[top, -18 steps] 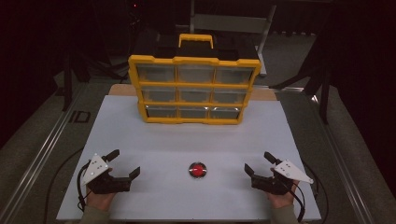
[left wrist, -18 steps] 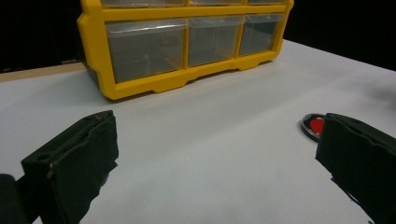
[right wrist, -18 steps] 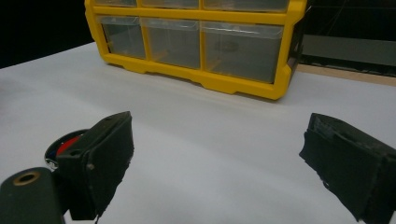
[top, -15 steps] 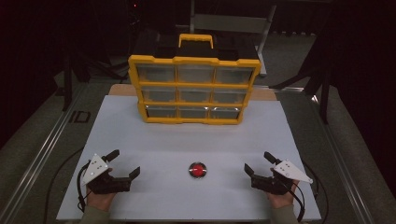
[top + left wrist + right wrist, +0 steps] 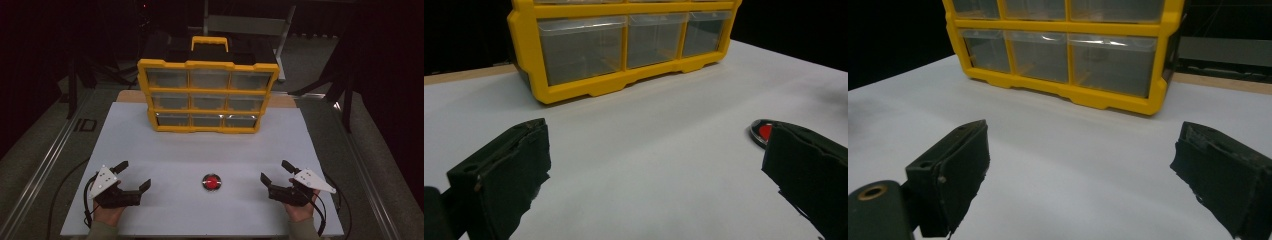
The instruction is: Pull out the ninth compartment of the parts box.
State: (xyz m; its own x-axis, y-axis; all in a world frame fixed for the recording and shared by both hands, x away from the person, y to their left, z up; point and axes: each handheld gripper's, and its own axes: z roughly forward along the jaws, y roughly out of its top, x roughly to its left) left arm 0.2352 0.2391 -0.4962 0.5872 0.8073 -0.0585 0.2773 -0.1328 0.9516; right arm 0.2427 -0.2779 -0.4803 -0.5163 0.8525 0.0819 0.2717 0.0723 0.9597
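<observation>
A yellow drawer cabinet (image 5: 207,95) with clear drawers and a yellow handle stands at the back of the white board; it also shows as the cabinet (image 5: 624,42) in the left gripper view and the cabinet (image 5: 1068,47) in the right gripper view. A small red round object (image 5: 211,181) with a dark rim lies near the front middle, and peeks past the right jaw as the red object (image 5: 762,132). My left gripper (image 5: 133,175) rests open at the front left. My right gripper (image 5: 276,172) rests open at the front right. Nothing sits between either pair of jaws.
The white board (image 5: 165,150) lies on a dark table with metal rails along both sides. A wooden strip (image 5: 127,96) shows behind the board. Dark stands and a grey frame (image 5: 250,22) rise behind the cabinet. A cable (image 5: 65,185) trails from the left gripper.
</observation>
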